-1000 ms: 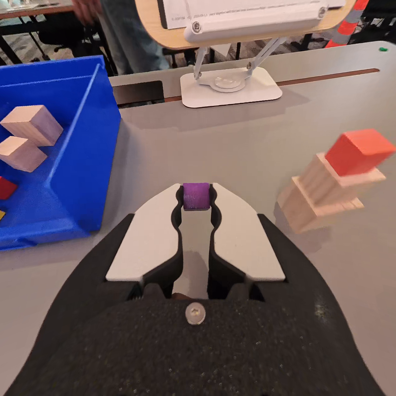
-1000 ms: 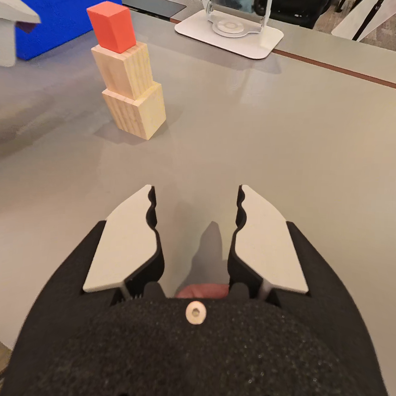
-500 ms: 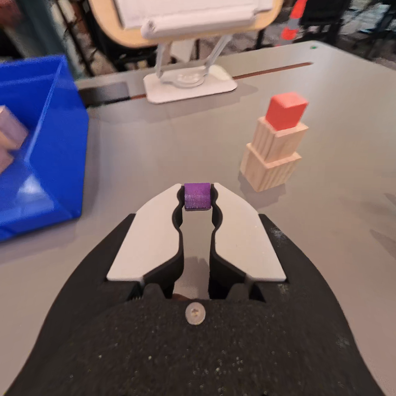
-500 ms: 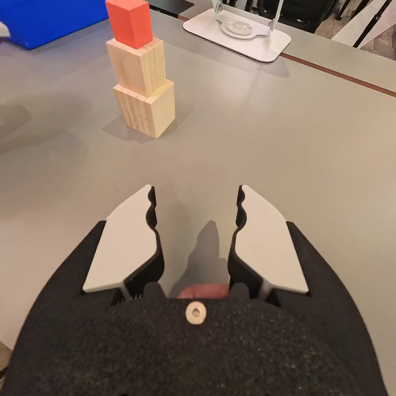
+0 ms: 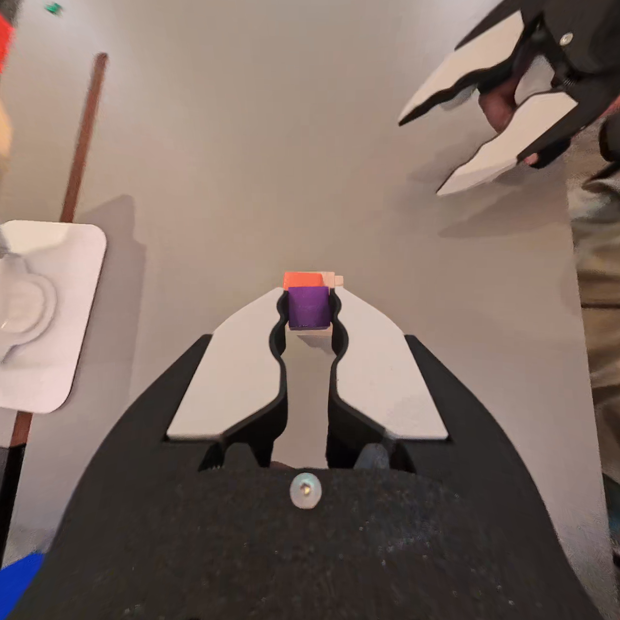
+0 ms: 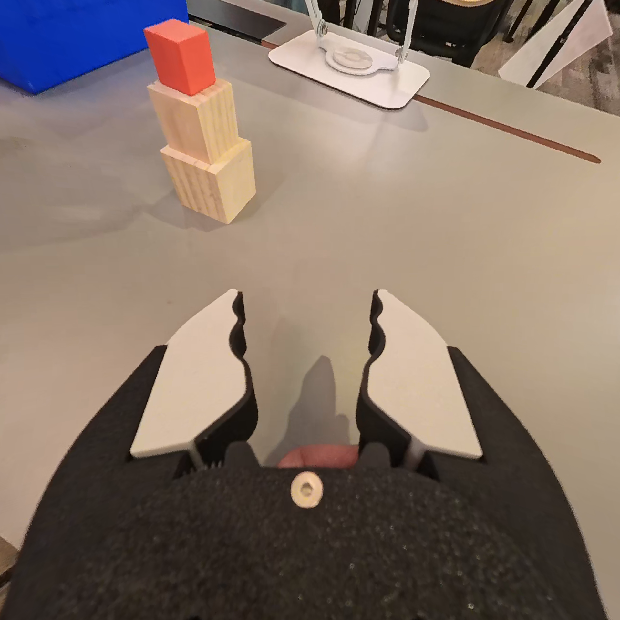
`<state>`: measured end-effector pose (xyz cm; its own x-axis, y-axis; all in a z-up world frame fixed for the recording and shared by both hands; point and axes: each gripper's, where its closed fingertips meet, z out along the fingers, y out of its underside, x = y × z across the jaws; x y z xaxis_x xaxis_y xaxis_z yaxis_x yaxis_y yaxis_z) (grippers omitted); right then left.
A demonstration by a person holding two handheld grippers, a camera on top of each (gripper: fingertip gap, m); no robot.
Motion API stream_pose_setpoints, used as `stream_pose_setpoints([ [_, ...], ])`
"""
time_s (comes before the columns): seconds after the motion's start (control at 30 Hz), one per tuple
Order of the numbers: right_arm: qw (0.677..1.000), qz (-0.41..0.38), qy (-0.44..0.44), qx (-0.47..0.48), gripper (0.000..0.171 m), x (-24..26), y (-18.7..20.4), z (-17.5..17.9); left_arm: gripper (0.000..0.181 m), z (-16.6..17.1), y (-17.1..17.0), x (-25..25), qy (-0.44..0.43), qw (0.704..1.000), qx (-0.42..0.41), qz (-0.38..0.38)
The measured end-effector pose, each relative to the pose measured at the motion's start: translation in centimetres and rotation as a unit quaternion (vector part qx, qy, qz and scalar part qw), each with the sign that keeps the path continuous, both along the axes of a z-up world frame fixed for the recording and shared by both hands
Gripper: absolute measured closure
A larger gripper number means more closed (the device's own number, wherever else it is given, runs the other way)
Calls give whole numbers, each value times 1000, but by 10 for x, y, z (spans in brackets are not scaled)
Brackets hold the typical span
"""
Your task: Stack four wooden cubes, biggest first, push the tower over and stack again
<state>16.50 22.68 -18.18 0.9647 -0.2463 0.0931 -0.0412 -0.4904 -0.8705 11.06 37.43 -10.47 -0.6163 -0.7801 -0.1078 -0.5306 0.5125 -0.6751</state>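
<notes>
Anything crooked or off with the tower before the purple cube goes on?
Slightly. The red cube and the middle wooden cube each sit twisted and off-centre on the cube below, toward the back-left corner. Nothing has fallen.

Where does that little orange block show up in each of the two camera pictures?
Left wrist view: the orange block peeks out at centre, just beyond the purple block held in the left gripper.
Right wrist view: upper left, on top of two stacked pale wooden blocks.
Shared landmark: the white stand base on the grey table.
</notes>
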Motion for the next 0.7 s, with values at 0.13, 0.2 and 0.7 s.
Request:
stream_pose_setpoints([
  [0.13,1000,1,-2,-3,99,0,0,-1,159,-9,-6,11,43,998,-8,-40],
  [0.2,1000,0,-2,-4,99,0,0,-1,159,-12,-6,15,51,998,-2,-49],
  [0.7,1000,0,-1,-8,100,2,-1,-3,159,-19,-6,14,72,996,-21,-55],
])
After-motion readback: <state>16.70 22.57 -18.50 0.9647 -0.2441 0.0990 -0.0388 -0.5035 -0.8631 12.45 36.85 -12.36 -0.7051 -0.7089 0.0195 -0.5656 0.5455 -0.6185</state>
